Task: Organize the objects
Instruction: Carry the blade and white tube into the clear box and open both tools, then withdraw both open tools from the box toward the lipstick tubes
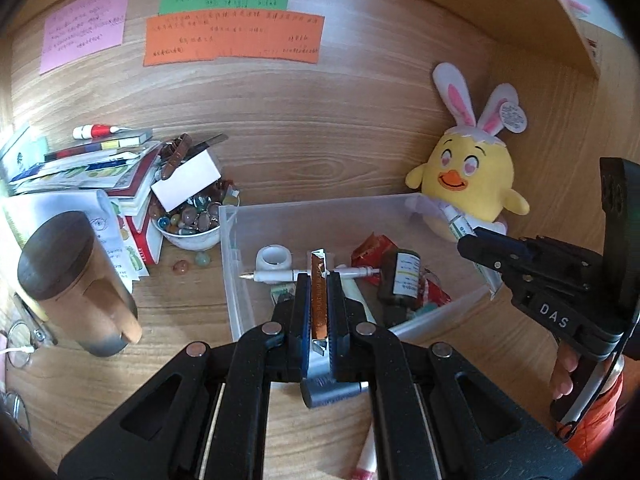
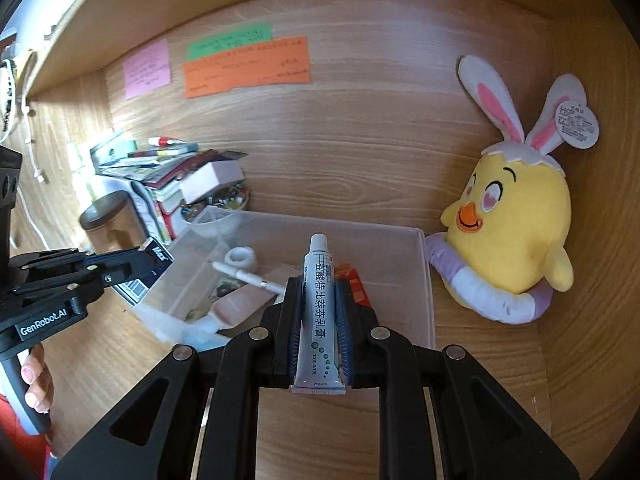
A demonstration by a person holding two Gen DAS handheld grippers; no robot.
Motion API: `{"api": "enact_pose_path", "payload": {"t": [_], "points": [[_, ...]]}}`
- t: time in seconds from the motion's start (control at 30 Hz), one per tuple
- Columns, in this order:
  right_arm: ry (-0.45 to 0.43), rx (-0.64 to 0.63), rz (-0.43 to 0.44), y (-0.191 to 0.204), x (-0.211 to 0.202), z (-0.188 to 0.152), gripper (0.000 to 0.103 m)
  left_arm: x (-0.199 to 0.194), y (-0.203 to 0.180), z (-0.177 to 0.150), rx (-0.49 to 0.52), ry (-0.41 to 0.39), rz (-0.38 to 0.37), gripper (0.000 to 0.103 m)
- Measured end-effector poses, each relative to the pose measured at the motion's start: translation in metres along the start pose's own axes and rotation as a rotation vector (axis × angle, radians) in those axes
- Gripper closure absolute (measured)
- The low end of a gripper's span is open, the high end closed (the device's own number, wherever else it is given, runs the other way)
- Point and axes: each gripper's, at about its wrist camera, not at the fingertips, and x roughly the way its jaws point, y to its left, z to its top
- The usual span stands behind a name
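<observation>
The left claw [image 1: 319, 280] is clamping a thin orange-faced packet [image 1: 319, 300], possibly a blade pack, above the clear bin's [image 1: 240, 280] near edge. The right claw [image 2: 319, 296] is gripping a white ointment tube [image 2: 318, 312] over the same bin, near the yellow plush chick [image 2: 512, 232] at the worktop's [image 2: 320, 432] far right.

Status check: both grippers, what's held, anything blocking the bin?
Left gripper shut on razor pack. Right gripper shut on ointment tube. Both over bin; nothing blocking.
</observation>
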Motion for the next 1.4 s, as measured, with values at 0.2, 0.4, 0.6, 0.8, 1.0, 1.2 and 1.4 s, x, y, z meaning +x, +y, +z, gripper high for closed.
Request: {"api": "enact_pose_path", "payload": {"t": [0.2,0.4,0.6,0.8,1.0,1.2,1.4], "points": [[0.045,0.007,-0.016,-0.006,0.023,-0.003,0.088,0.021,0.006,0.003,-0.005,0.032,0.009,0.097],[0.096,0.007,-0.058,-0.012,0.042,-0.011,0.088,0.045,0.016,-0.001,-0.039,0.082,0.026,0.097],[0.110,-0.001,-0.076,-0.011,0.047,-0.015,0.088,0.055,0.018,-0.006,-0.037,0.109,0.032,0.097],[0.130,-0.008,-0.066,-0.007,0.049,-0.015,0.088,0.055,0.013,-0.010,-0.018,0.124,0.027,0.095],[0.118,-0.012,-0.050,-0.004,0.037,-0.012,0.087,0.045,0.010,-0.008,-0.015,0.111,0.021,0.082],[0.078,-0.041,-0.027,0.007,0.014,-0.013,0.076,0.021,0.006,-0.009,-0.013,0.064,0.021,0.058],[0.055,-0.042,-0.007,0.012,-0.005,-0.017,0.063,-0.002,0.001,-0.020,0.017,0.033,0.061,0.024]]}}
